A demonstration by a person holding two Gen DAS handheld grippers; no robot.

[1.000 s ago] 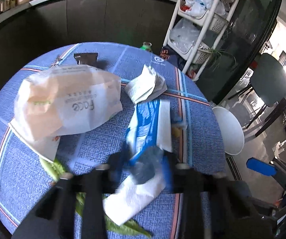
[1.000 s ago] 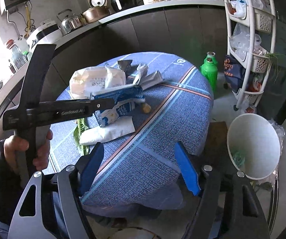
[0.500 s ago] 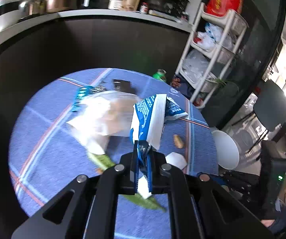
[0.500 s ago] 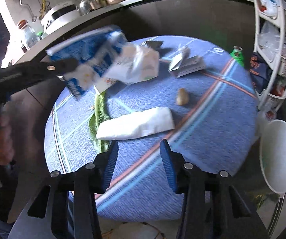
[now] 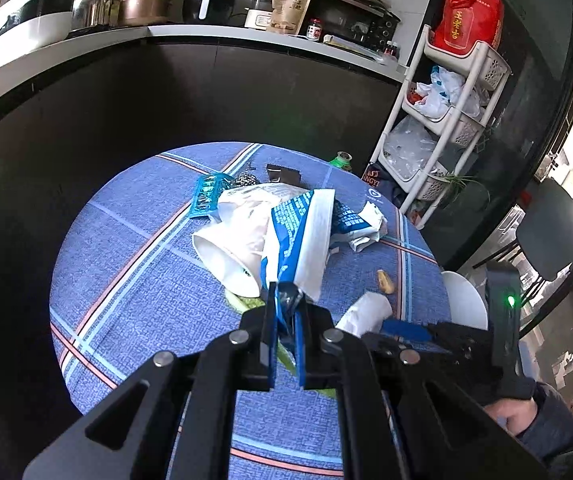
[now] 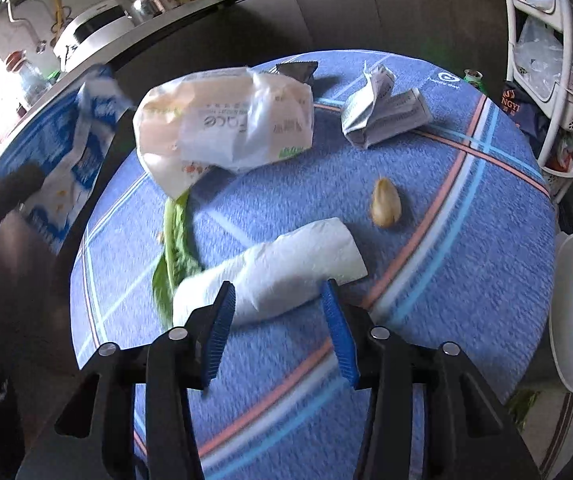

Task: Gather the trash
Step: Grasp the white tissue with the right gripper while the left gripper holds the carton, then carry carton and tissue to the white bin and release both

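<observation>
Left gripper (image 5: 286,312) jaws pinching blue-white wrapper (image 5: 302,240), its far edge blurred; right gripper (image 6: 278,300) jaws spread over paper towel (image 6: 286,272).

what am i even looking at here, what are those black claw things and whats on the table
There is no robot: a person holds a two-finger claw in each hand, each with a camera looking along its fingers. One picture is from the left claw, one from the right. The left gripper is shut on a blue and white wrapper, lifted above the round table. The right gripper is open, its fingers either side of a white paper towel. Also on the table: a large paper bag, a crumpled wrapper, a green leaf and a small brown scrap.
</observation>
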